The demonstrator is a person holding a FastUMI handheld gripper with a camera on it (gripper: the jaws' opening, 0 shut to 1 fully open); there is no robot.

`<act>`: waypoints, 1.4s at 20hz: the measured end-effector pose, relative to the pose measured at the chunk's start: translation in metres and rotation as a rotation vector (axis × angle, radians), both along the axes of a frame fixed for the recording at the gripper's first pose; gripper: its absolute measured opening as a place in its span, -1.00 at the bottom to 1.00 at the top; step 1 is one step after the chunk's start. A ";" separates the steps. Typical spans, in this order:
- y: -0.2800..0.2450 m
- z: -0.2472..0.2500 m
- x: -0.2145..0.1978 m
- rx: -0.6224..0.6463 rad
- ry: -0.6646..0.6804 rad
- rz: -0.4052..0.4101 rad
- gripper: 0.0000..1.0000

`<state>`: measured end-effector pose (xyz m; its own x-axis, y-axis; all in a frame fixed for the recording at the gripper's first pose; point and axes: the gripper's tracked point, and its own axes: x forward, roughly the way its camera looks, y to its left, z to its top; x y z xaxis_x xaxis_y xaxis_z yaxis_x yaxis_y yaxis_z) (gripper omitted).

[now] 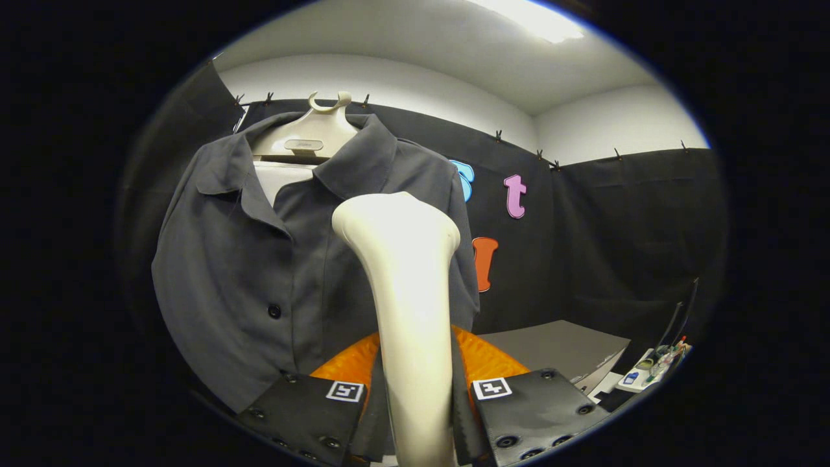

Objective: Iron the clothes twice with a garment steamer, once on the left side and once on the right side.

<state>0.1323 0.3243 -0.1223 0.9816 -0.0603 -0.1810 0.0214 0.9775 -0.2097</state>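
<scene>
Backdrop: black cloth wall (616,246) hangs behind everything, pinned up along its top edge, with white wall and ceiling above it.
Desk: grey desk (551,347) lies beyond the tongs and off to their right; small items sit at its far right end, too small to tell apart.
Tongs: the tongs (418,405) are closed on the garment steamer's handle, one finger pressing on each side of it.
Garment steamer: cream-coloured garment steamer (405,272) rises upright from between the fingers, its handle widening into a rounded head ahead of the tongs; the head stands in front of the shirt's right half, and whether it touches the fabric cannot be told.
Shirt: dark grey short-sleeved shirt (259,272) hangs just beyond the tongs, mostly to their left, collar open, dark buttons running down its front placket.
Hanger: beige hanger (308,133) carries the shirt at the collar, its hook standing above.
</scene>
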 end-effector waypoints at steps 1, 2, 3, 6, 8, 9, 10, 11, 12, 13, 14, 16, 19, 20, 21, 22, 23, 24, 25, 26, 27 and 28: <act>0.003 -0.002 0.003 -0.002 0.005 0.002 -0.06; 0.005 -0.003 0.005 -0.002 0.008 0.004 -0.06; 0.007 -0.004 0.006 -0.005 0.012 0.006 -0.06; 0.010 -0.014 0.008 -0.010 0.029 0.011 -0.06; 0.012 -0.019 0.008 -0.015 0.043 0.012 -0.06; 0.012 -0.022 0.006 -0.018 0.046 0.011 -0.06; 0.011 -0.024 0.005 -0.021 0.048 0.010 -0.05; 0.011 -0.027 0.003 -0.022 0.053 0.008 -0.06; 0.010 -0.031 0.001 -0.021 0.056 0.005 -0.05; 0.010 -0.035 -0.002 -0.020 0.063 0.005 -0.06; 0.011 -0.040 -0.006 -0.016 0.070 0.007 -0.06; 0.010 -0.052 -0.012 -0.012 0.089 0.011 -0.06; 0.006 -0.069 -0.023 -0.014 0.113 -0.002 -0.06; 0.004 -0.074 -0.026 -0.012 0.120 -0.007 -0.06; 0.004 -0.079 -0.027 -0.009 0.129 -0.008 -0.05; 0.002 -0.085 -0.030 -0.006 0.136 -0.008 -0.05; 0.001 -0.091 -0.033 -0.001 0.144 -0.007 -0.06; 0.001 -0.096 -0.037 0.008 0.151 -0.002 -0.06; 0.000 -0.102 -0.040 0.017 0.160 0.002 -0.06; -0.001 -0.108 -0.043 0.024 0.167 0.004 -0.06; -0.002 -0.115 -0.048 0.025 0.177 0.003 -0.06; -0.004 -0.122 -0.053 0.024 0.187 0.001 -0.06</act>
<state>0.0796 0.3199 -0.2443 0.9307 -0.0528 -0.3620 -0.0169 0.9822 -0.1868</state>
